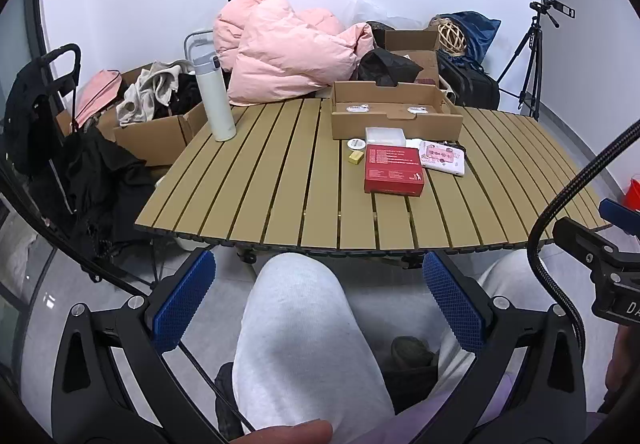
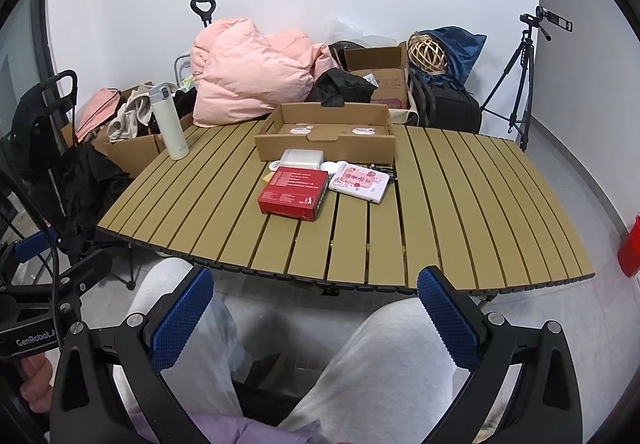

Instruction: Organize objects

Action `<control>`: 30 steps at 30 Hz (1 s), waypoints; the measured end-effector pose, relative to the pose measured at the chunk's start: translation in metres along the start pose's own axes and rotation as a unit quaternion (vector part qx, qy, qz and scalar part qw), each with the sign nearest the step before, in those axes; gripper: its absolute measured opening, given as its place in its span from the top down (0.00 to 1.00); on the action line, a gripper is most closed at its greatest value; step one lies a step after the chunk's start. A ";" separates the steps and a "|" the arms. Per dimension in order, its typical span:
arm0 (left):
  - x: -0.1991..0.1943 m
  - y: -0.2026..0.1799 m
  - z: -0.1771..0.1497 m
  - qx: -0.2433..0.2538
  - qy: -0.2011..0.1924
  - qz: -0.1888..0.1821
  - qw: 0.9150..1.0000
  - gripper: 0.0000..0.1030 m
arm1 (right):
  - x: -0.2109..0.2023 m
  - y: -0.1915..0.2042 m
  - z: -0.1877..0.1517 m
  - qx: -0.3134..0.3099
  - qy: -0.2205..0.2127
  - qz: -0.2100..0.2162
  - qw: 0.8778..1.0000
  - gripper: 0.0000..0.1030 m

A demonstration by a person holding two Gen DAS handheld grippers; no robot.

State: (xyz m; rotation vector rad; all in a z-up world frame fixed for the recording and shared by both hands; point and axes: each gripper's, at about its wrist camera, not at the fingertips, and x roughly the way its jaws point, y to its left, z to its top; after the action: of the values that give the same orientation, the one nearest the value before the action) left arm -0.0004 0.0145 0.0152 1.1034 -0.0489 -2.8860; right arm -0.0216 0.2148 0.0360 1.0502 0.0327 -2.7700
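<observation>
A red box lies on the slatted table. Beside it are a pink-and-white packet, a clear plastic box, a small yellow block, a white round lid and a black item. Behind them stands a shallow cardboard tray. My left gripper and right gripper are open and empty, held above the person's knees, short of the table's near edge.
A white flask stands at the table's far left. Behind the table are a pink duvet, cardboard boxes of clothes, a black suitcase and a tripod. A red bucket sits right.
</observation>
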 end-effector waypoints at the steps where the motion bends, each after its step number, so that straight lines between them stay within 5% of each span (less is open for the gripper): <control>1: 0.000 0.000 0.001 0.000 0.001 -0.001 1.000 0.00 | 0.000 0.000 0.000 0.000 0.000 0.000 1.000 0.00; 30: 0.000 0.001 -0.003 0.002 0.001 0.001 1.000 0.00 | 0.000 -0.001 -0.001 0.001 -0.002 -0.001 1.000 0.00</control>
State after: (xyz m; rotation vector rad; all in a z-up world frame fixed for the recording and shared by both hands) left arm 0.0014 0.0131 0.0131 1.1071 -0.0552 -2.8830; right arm -0.0213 0.2154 0.0347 1.0464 0.0319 -2.7739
